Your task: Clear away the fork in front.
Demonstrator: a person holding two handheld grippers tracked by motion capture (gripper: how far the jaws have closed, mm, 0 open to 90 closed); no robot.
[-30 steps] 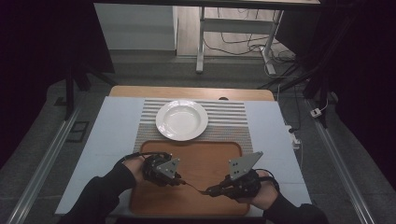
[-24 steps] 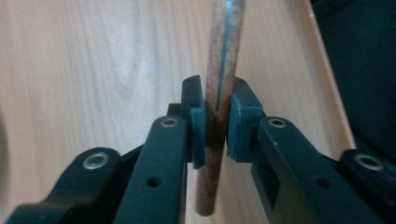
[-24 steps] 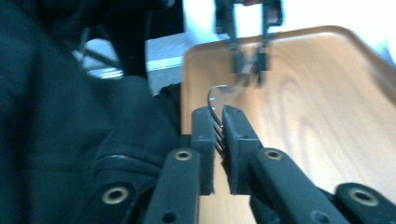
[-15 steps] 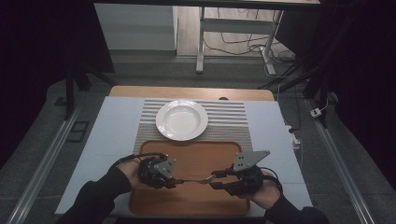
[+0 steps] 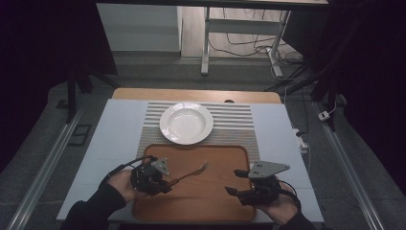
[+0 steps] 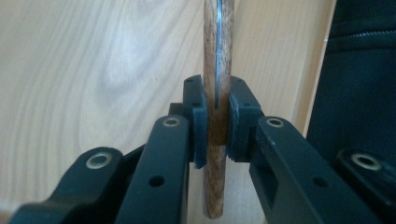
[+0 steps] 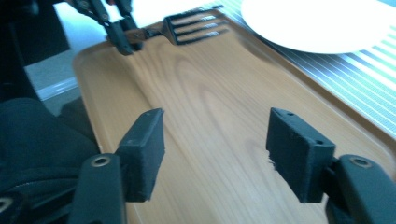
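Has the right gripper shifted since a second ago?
Yes. The right gripper has let go of the fork and drawn back toward the tray's right edge, its jaws opening.

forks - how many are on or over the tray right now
1. The fork is clamped by its wooden handle in the left gripper, its tines pointing toward the white plate, above the wooden tray. The right gripper is open with nothing between its jaws.

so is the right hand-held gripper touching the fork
Apart. The right gripper view shows the right hand-held gripper open over bare tray, with the fork farther off in the left hand-held gripper.
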